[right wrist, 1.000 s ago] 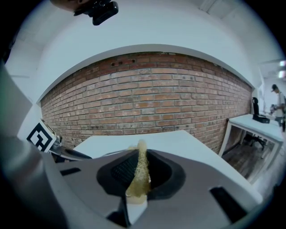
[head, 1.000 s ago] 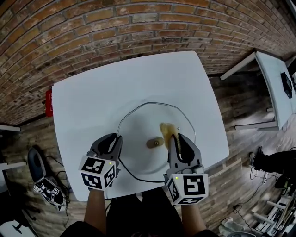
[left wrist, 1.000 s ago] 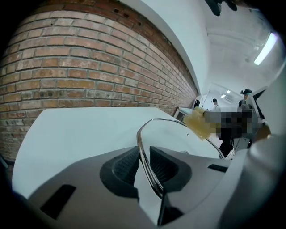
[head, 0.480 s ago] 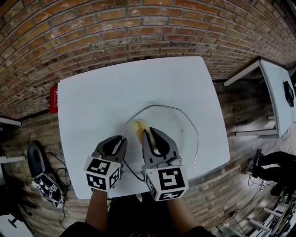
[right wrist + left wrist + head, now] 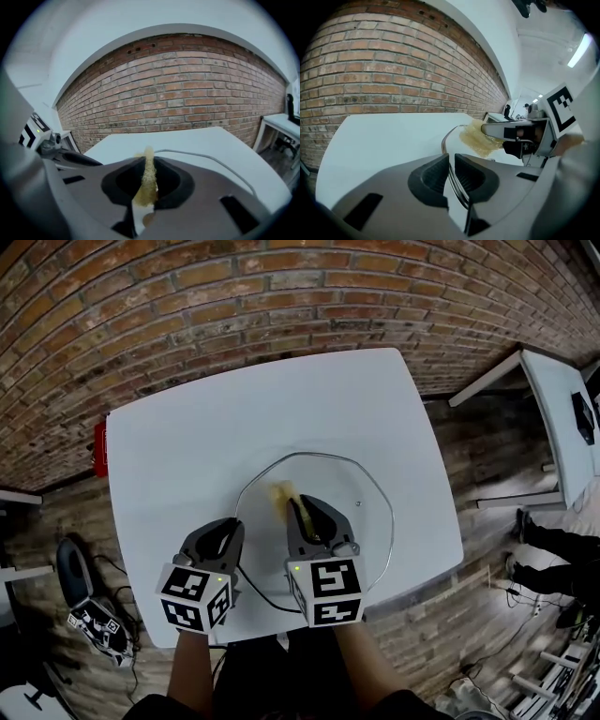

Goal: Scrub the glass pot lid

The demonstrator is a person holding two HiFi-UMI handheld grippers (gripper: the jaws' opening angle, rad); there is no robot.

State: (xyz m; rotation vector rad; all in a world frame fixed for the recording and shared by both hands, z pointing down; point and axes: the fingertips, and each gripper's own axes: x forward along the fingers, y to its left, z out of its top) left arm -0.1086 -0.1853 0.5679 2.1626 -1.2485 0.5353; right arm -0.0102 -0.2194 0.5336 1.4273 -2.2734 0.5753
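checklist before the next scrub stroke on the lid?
1. Left gripper steadying the glass pot lid: ok. Its jaws have just been closing, with the lid's metal rim between them.
2. Right gripper holding the sponge: ok, jaws clamped on it.
3. Sponge over the lid's left part: ok.
4. Sponge pressing on the glass: cannot tell.
5. Lid lying within the table edges: ok.
6. Lid knob position: cannot tell, hidden under the right gripper.
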